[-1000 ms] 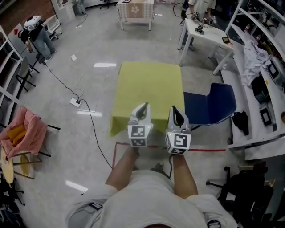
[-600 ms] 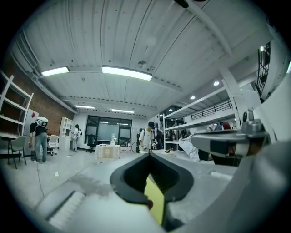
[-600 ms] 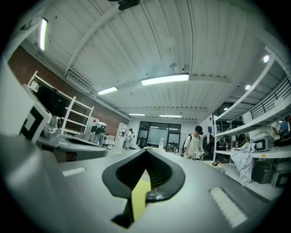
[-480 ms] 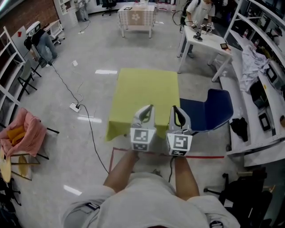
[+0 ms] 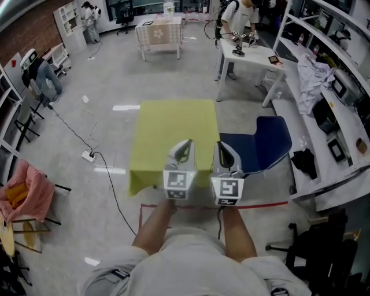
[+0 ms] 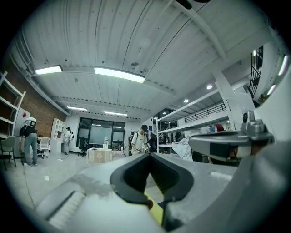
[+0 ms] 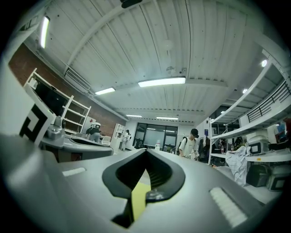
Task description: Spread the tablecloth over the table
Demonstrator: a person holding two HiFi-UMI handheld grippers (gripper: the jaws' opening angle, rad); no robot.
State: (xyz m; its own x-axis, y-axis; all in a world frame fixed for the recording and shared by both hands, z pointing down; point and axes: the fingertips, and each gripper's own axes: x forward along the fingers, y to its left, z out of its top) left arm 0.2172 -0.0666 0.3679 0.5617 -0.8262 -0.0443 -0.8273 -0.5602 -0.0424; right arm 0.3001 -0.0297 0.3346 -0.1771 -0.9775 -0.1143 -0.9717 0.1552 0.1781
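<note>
Grey polished concrete floor (image 5: 98, 115) of a workshop, seen steeply from above.

Item 1: yellow-green tablecloth (image 5: 173, 136), lying flat over a small table in the middle of the floor, its left near corner hanging below the edge. The near edge runs under both grippers.

Item 2: left gripper (image 5: 184, 145), jaws closed on a strip of the tablecloth (image 6: 155, 210), which shows yellow between the black pads in the left gripper view.

Item 3: right gripper (image 5: 222, 148), just beside the left, jaws likewise closed on a yellow strip of the cloth (image 7: 138, 200). Both are held at the ends of the person's bare forearms.

Surroundings:
- blue chair (image 5: 263, 144), touching or just beside the table's right side, the nearest obstacle.
- red tape line (image 5: 260, 204) on the floor, crossing below the grippers.
- white power strip (image 5: 88, 155) with a black cable (image 5: 115, 191) trailing along the table's left side, near but apart from it.
- white table (image 5: 248, 56) beyond, a person (image 5: 237, 13) standing at its far end.
- small table with a patterned cloth (image 5: 159, 33), far back.
- black chair (image 5: 315, 248), near right corner.

Holders and contents:
- long white shelf (image 5: 347, 124) down the right side, bearing a crumpled pale garment (image 5: 312, 66) and several dark devices, too small to identify.
- pink cloth (image 5: 34, 188) draped over a frame at left, with something orange (image 5: 16, 195) lying in its folds.
</note>
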